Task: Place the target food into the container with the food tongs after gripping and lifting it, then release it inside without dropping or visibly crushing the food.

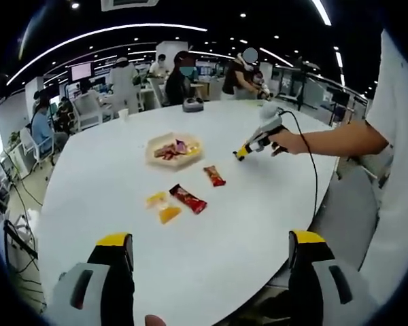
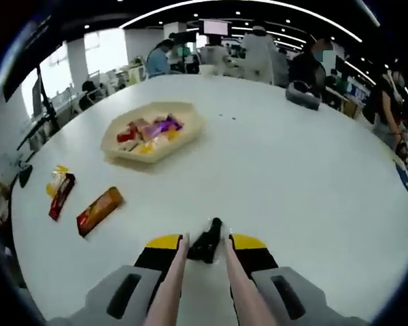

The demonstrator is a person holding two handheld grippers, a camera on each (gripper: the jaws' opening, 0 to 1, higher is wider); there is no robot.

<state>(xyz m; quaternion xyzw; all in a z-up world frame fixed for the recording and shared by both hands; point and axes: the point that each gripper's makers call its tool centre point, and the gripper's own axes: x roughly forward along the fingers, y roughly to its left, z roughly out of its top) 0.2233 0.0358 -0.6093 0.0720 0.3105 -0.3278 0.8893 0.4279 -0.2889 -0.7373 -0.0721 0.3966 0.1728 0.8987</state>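
Right claw (image 2: 205, 246) sits closest to me, pinching the pink food tongs (image 2: 202, 285) with their dark tip resting on the white surface (image 2: 306, 170). Left claw (image 1: 211, 248) hangs spread wide, gripping nothing. I see the orange snack bar (image 2: 99, 209) lying on the surface just this side of the tray (image 2: 153, 132), with the red bar (image 2: 60, 195) and yellow packet (image 2: 56, 178) beside it.

Bright, even office light from ceiling strip lights (image 1: 109, 30) and small spot lamps. White desk (image 2: 292, 170) reflects it w/ mild glare, soft faint shadows under the tray (image 2: 153, 132). Strong fisheye bend at edges, straight lines curve. Centre fairly sharp; far background people soft, slightly blurred. Colours a bit washed out.
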